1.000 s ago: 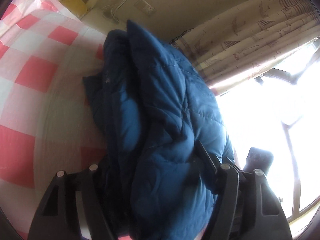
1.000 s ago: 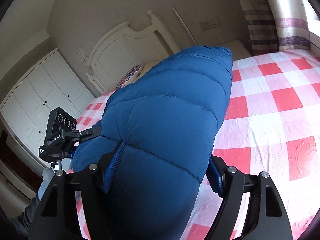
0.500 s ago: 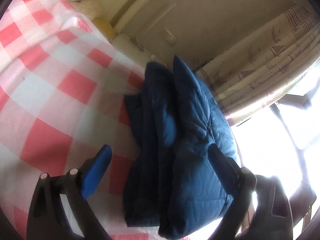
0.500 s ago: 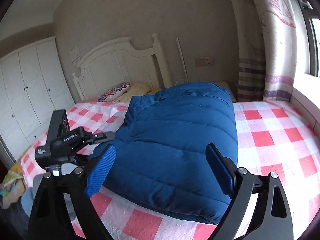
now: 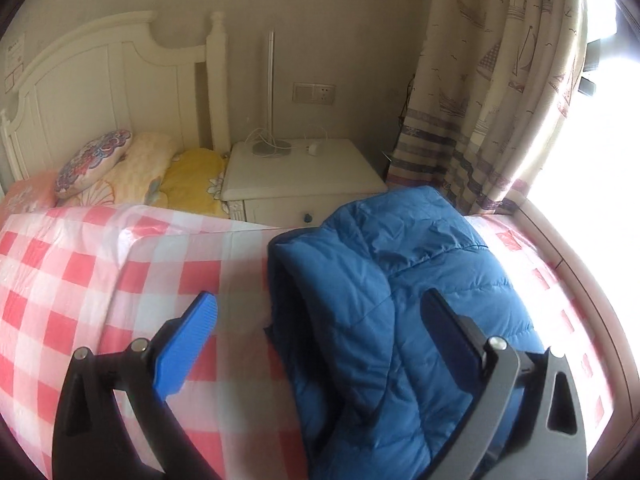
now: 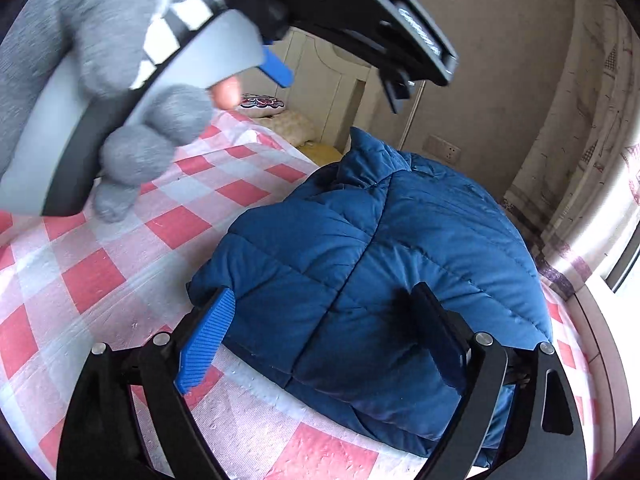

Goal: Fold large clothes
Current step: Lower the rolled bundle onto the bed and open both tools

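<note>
Both grippers, left gripper (image 5: 320,332) and right gripper (image 6: 324,320), have just spread wide, holding nothing. The puffy blue jacket (image 6: 380,260) sits folded on the checked bed (image 6: 80,280); looks light, squishy, slippery, so I'd grab thick folded edges.

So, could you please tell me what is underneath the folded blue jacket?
The blue jacket lies on the red-and-white checked bedsheet, which shows all around it. Whatever sits directly beneath the bundle is covered.
</note>
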Demonstrator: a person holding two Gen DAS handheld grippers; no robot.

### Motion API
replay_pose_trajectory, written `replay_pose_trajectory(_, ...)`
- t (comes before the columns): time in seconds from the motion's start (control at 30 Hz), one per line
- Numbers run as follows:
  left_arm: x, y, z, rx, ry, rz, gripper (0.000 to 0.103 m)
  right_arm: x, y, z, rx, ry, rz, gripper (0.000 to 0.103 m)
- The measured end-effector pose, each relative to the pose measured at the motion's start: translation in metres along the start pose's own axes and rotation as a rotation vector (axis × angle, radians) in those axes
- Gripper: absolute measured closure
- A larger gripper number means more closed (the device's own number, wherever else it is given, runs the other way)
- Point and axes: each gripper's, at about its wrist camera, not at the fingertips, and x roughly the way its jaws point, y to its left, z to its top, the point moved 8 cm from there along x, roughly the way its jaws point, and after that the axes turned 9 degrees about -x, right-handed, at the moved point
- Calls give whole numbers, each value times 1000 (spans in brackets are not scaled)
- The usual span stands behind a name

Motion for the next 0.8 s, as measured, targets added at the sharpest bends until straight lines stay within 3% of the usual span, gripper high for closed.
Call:
replay_pose_trajectory(0.13,62,-7,1,-138,133,-114,2,2,1,-5,10,-5,22,14)
replay_pose_trajectory(0.2,99,11,-12,-213,237,-51,1,4,0,-4,21,-5,40,12)
replay_pose_trajectory(0.23,115,18,-22,-256,300,-72,1,4,0,-4,22,-4,47,12)
replay_pose_trajectory(0.3,126,28,-32,-331,334,-148,1,6,1,-5,10,4,58,11)
replay_pose_trajectory(0.37,127,30,-36,-331,335,-155,1,11,4,-5,-5,18,66,9)
replay_pose_trajectory(0.5,115,29,-29,-293,273,-91,1,12,1,-4,4,12,87,7)
replay_pose_trajectory(0.63,60,9,-11,-136,85,-4,4,-23,-19,-4,83,-72,160,13)
replay_pose_trajectory(0.73,7,-17,-15,-1,-51,-28,3,-65,-52,-18,141,-138,119,13)
replay_pose_trajectory(0.8,-11,-31,-27,73,-91,-41,2,-86,-80,-41,207,-144,74,13)
